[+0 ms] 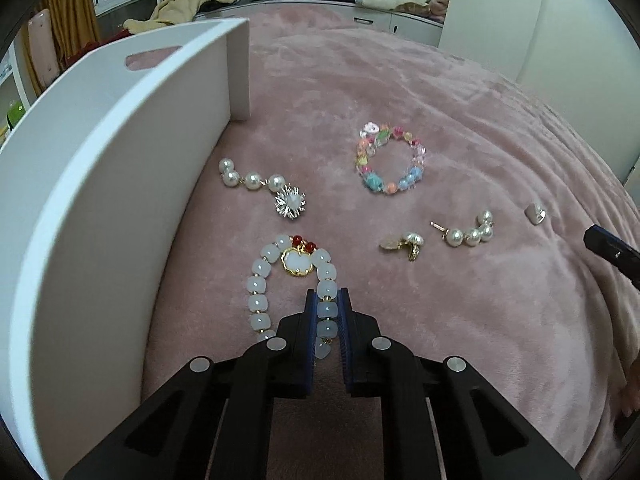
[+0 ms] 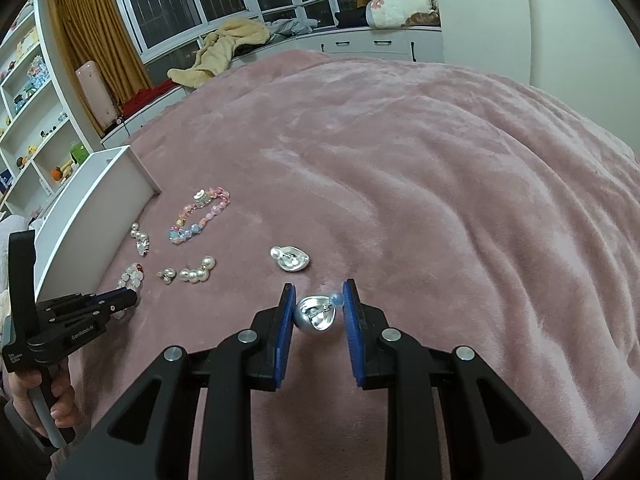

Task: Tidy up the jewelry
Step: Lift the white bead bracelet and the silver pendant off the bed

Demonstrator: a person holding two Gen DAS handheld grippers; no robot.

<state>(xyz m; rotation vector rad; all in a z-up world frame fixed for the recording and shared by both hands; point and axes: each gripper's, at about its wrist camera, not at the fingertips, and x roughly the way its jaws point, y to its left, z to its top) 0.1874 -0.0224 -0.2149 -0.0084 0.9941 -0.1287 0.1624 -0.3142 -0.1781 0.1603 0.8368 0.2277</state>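
Jewelry lies on a pink blanket [image 1: 440, 80]. My left gripper [image 1: 327, 300] is shut on the right side of a white jade bead bracelet [image 1: 260, 280] with a gold pendant. My right gripper [image 2: 319, 294] is open around a silver heart earring [image 2: 316, 314] that lies on the blanket; whether the pads touch it I cannot tell. Other pieces: a multicolour bead bracelet [image 1: 388, 160], a pearl strand with a starburst [image 1: 264, 188], a pearl cluster earring [image 1: 472, 232], a gold clip earring [image 1: 404, 242], and a second silver heart earring [image 2: 290, 259].
A white tray [image 1: 100, 200] with a handle slot stands at the left, its wall close to the jade bracelet. It also shows in the right wrist view [image 2: 88, 208]. Shelves, a window seat with clothes and a white wardrobe lie beyond the bed.
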